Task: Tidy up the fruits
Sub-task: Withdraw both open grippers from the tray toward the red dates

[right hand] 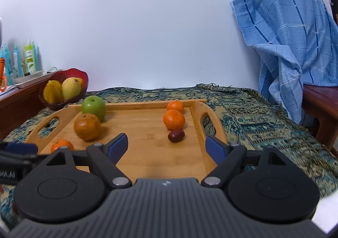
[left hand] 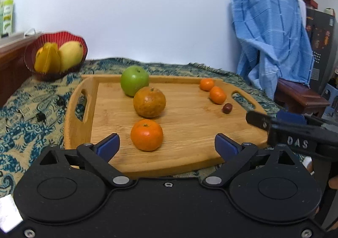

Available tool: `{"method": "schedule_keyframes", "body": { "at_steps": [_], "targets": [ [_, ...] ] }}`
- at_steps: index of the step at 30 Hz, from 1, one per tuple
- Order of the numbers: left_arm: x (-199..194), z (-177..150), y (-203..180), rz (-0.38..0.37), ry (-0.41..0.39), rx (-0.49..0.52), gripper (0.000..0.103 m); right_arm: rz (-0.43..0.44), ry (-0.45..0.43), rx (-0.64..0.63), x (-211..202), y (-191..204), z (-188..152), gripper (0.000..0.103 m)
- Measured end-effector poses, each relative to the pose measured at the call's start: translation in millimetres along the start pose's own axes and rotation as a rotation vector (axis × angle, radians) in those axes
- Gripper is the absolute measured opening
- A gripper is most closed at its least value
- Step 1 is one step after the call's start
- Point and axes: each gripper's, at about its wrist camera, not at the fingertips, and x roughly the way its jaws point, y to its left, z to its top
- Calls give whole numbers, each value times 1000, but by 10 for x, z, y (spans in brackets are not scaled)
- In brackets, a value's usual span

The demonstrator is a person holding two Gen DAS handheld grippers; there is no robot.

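The left black plastic gripper has blue pads, silver pivot screws and two round discs. The right black gripper has the same parts, with a ribbed grey housing and white letters "DAS" on its side.

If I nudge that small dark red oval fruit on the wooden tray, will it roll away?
The small dark red oval fruit probably rolls only across its long axis, wobbling rather than running straight. The flat wooden tray gives little to stop it, though the raised rim should. It looks light and glossy, so pads may slip.
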Motion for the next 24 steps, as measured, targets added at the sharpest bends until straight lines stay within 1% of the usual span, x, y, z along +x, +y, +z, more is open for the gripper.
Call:
{"method": "schedule_keyframes", "body": {
  "at_steps": [6, 12, 19, 22, 24],
  "targets": [
    [-231, -178, -42, -13, -6, 18, 98, -15, -7, -24, -327, 40, -200, 91],
    [-487, -400, -45, 24, -30, 39, 100, -44, -15, -32, -519, 67, -317, 92],
    [-595, -600, 4, 51, 4, 33, 99, -75, -7, -68, -641, 116, -446, 92],
    [-624, -663, 43, 71, 12, 12, 95, -99, -1, -85, -675, 152, -508, 91],
    [-618, -682, 74, 82, 30, -8, 88, -140, 1, -94, -684, 173, -547, 90]
  ]
}}
